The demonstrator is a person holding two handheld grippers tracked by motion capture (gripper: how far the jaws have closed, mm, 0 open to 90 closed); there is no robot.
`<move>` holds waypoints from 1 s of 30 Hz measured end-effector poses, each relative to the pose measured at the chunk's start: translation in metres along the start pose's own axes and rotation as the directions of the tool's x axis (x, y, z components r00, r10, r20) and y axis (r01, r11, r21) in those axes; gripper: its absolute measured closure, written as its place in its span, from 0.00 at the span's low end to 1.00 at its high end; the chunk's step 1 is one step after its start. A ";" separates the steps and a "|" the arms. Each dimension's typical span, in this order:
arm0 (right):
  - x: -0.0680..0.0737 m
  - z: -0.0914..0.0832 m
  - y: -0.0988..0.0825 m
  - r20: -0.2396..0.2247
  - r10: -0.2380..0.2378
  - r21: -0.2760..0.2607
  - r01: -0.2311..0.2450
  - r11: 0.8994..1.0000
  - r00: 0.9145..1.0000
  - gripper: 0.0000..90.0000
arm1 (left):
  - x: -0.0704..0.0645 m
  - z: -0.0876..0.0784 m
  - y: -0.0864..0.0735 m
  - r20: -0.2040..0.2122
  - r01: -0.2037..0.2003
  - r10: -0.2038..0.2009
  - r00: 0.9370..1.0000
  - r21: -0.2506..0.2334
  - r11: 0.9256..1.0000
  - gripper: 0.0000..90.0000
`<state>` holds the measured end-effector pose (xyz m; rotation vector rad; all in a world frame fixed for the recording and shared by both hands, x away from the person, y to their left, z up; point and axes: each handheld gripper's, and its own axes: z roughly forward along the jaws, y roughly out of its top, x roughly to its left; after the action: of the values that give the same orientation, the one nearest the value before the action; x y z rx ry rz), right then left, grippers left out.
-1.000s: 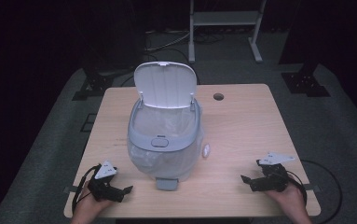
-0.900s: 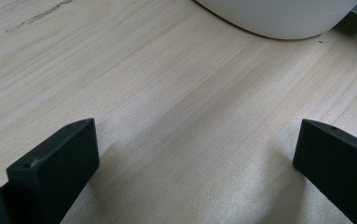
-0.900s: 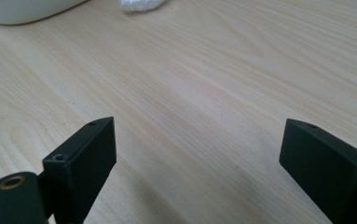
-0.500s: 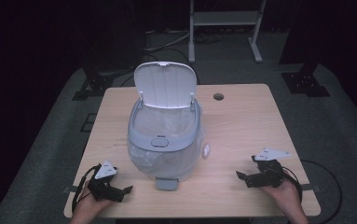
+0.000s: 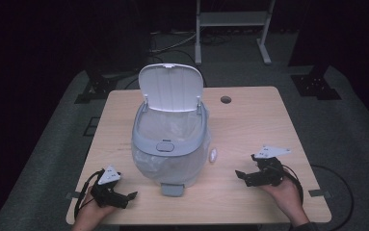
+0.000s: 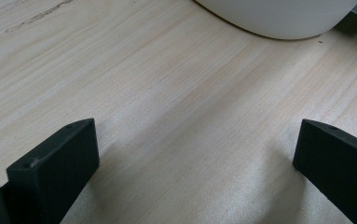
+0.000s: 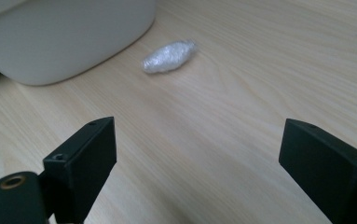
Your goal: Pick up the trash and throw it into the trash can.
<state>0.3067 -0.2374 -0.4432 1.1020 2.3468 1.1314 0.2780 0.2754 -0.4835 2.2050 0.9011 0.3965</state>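
A pale grey bin (image 5: 170, 144) stands mid-table with its white lid (image 5: 171, 89) raised and a clear liner inside. A small wad of clear plastic wrap (image 5: 213, 155) (image 7: 169, 56) lies on the wood just right of the bin. My right gripper (image 5: 246, 168) (image 7: 197, 163) hovers near the front right, open, pointed at the wad, some way short of it. At the front left my left gripper (image 5: 129, 200) (image 6: 195, 158) is open and low over bare wood, with the bin's base (image 6: 278, 18) ahead of it.
The wooden table (image 5: 249, 120) has a cable hole (image 5: 226, 99) at the back right. A foot pedal (image 5: 172, 189) sticks out from the bin's front. A metal stand (image 5: 230, 29) is on the dark floor behind.
My right gripper has moved left and forward, toward the plastic wad. The left gripper has stayed where it was.
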 end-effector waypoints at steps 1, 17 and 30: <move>0.000 0.000 0.000 0.000 0.000 0.000 0.000 1.000 1.000 0.11 | 0.000 0.000 0.000 0.000 0.000 0.000 1.000 0.000 1.000 0.00; 0.009 0.022 0.028 -0.008 -0.003 -0.017 0.003 1.000 1.000 0.12 | 0.000 0.000 0.000 0.000 -0.004 0.004 1.000 0.003 1.000 0.00; 0.011 0.047 0.044 -0.008 0.015 -0.023 -0.015 1.000 1.000 0.12 | 0.000 0.000 0.000 0.000 -0.001 0.001 1.000 0.002 1.000 0.00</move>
<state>0.3484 -0.1870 -0.4387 1.1115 2.3293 1.1666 0.2779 0.2755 -0.4834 2.2077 0.9011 0.3957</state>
